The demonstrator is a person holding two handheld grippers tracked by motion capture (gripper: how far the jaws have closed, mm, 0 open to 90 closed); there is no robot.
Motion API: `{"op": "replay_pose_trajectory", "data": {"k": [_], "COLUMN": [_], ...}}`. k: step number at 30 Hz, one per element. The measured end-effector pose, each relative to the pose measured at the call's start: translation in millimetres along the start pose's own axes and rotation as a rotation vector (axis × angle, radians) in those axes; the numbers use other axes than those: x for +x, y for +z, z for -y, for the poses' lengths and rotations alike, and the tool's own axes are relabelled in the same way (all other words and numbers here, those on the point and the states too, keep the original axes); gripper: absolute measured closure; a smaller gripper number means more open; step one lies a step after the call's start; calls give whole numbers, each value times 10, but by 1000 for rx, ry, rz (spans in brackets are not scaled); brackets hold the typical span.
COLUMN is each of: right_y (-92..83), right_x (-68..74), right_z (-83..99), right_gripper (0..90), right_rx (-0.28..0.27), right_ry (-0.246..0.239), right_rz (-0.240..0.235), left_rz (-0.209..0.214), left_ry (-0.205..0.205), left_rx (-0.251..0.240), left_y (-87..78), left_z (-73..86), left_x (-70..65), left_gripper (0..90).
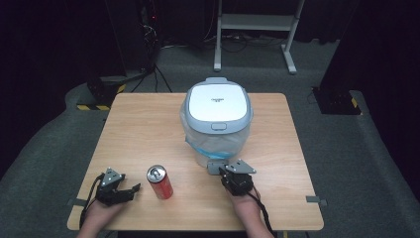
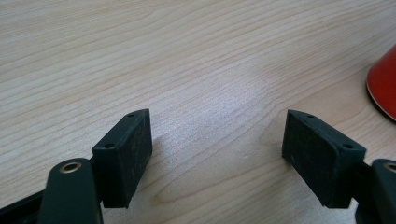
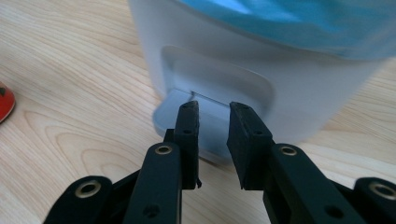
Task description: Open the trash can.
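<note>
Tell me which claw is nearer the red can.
Left. The left claw sits open just left of the red can; the right claw is farther right, at the bin's pedal.

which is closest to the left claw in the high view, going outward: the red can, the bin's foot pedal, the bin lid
From the left claw, on the table's near left:
1. Red can, upright just to its right.
2. Foot pedal, at the bin's base, further right by the right claw.
3. Bin lid, farthest, toward the table's far side.
</note>
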State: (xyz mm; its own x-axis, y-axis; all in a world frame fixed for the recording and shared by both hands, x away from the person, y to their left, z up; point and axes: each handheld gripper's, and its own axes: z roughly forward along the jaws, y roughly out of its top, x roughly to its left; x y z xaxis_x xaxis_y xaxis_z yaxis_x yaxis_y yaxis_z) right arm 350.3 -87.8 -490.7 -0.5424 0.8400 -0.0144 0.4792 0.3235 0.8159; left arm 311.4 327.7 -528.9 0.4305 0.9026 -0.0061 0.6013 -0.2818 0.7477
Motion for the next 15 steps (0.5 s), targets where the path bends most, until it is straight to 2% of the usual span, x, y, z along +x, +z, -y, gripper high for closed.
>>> {"op": "replay_pose_trajectory", "data": {"k": [9, 15], "right_y": [200, 227], "right_x": [72, 62], "right_z": [-51, -44], "right_gripper": [718, 674], "right_rx": [43, 51], "right_ry": [1, -16], "right_rz": [5, 23], "left_rz": [0, -1], "left_ry": [1, 2], "left_rx": [1, 1], "left_y": [-1, -1], "left_z": [0, 0], "left_x": [1, 0], "left_gripper": [245, 245]}}
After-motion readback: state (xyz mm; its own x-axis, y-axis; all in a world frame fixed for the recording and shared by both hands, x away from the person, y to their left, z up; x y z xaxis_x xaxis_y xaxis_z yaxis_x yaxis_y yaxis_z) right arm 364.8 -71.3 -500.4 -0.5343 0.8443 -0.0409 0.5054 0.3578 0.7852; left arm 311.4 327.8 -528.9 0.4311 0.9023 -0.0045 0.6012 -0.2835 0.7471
